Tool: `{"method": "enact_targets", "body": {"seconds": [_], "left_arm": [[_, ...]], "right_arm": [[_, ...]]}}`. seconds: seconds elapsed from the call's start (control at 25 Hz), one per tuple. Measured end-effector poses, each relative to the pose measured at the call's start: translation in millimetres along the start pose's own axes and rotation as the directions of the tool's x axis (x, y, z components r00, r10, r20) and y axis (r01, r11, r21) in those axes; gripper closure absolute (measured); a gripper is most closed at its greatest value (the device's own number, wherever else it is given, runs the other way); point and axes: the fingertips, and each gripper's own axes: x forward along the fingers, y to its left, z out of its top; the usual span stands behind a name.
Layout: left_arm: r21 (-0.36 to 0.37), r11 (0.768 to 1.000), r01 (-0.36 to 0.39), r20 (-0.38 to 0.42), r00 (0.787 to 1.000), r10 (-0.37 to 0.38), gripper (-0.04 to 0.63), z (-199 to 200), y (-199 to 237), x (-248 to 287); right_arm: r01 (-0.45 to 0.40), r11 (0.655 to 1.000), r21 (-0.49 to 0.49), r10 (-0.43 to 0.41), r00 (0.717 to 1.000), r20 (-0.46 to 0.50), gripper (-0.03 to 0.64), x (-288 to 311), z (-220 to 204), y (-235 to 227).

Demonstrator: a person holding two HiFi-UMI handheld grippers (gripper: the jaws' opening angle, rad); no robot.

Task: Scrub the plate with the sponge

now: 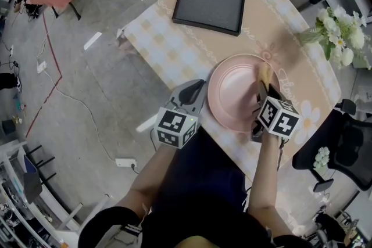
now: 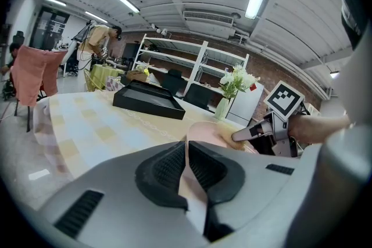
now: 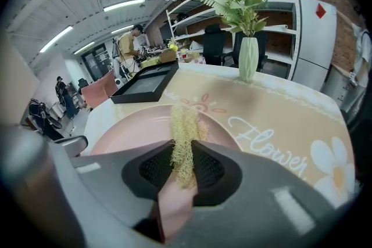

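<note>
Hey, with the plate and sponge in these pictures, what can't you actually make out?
- Head view: the right hand-held gripper covers most of the sponge.
- Left gripper view: the body of the left hand-held gripper hides most of the plate.
- Right gripper view: the jaws hide the sponge's lower end, so its contact with the plate is unclear.
- Head view: the flowers are cut by the right edge.

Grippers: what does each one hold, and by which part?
Left gripper pinches the plate by its rim. Right gripper pinches the sponge by its near end.
</note>
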Motion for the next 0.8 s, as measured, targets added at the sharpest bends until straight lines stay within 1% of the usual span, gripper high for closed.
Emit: {"method": "enact_targets", "body": {"seconds": [0.32,0.44,0.56,0.8], "left_arm": [[-0.001,1.0,-0.004,0.002,1.0,0.004,0.571,0.1,-0.1,-0.1],[-0.001,1.0,-0.007,0.003,1.0,0.007,0.571,0.0,0.4,-0.2],[0.002,1.0,-0.009,0.002,1.0,0.009,0.571,-0.7,0.7,0.3],[-0.017,1.0,-0.005,0.001,1.0,0.005,0.571,-1.3,-2.8,0.1]], "right_arm": [[0.094,0.991,0.092,-0.098,0.994,0.042,0.535,-6.5,2.7,-12.1],[0.123,0.987,0.1,-0.129,0.99,0.053,0.535,-10.3,2.9,-15.8],[0.129,0.988,0.083,-0.134,0.989,0.056,0.534,-13.1,2.7,-16.3],[0.1,0.993,0.068,-0.106,0.99,0.092,0.532,-25.3,8.0,-11.1]]}}
